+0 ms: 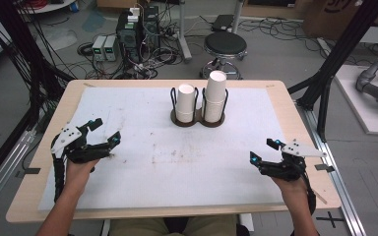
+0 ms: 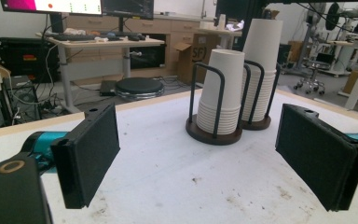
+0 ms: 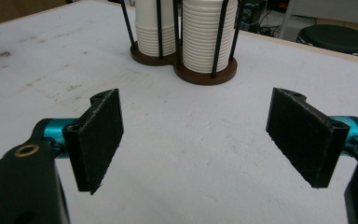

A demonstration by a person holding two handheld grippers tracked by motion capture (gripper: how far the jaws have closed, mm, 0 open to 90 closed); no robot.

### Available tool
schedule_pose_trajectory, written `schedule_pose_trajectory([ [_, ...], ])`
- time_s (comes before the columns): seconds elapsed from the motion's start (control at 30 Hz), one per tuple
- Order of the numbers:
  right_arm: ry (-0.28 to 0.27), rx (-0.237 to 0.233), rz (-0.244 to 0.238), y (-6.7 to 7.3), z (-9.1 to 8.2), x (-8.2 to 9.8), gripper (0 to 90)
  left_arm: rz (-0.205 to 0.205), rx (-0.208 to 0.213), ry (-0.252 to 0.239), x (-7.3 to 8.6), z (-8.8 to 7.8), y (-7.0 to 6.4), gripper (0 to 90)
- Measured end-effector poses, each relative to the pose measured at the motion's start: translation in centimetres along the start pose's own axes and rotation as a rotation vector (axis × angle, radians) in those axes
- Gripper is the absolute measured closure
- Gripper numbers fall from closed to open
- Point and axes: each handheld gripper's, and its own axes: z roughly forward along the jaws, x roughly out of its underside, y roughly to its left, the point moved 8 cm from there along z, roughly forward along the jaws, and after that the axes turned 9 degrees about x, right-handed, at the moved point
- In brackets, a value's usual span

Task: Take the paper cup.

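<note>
Resting apart, both jaws wide

Left hand-held gripper (image 1: 102, 132) and right hand-held gripper (image 1: 265, 150) sit at opposite counter (image 1: 39, 147) edges, jaws spread, holding nothing. Two paper cup stacks (image 1: 215, 96) stand in a rack (image 1: 197, 120) at the far middle, well apart from both

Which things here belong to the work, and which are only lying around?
Belong to the work:
shorter cup stack
taller cup stack
wire cup holder
left gripper, open
right gripper, open

Just around:
black stool
computer tower
floor cables
</note>
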Motion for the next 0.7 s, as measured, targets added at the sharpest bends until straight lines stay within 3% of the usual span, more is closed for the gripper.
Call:
schedule_pose_trajectory([
  [0.47, -0.008, -0.002, 0.029, -0.2, -0.1, -0.1, 19.5, -0.008, 0.006, 0.000, 0.2, 0.0, -0.1, 13.5],
  [0.7, -0.004, -0.037, 0.035, 1.0, 0.3, -1.1, 19.5, -0.008, 0.013, -0.002, 0.2, 0.0, -0.4, 13.5],
])
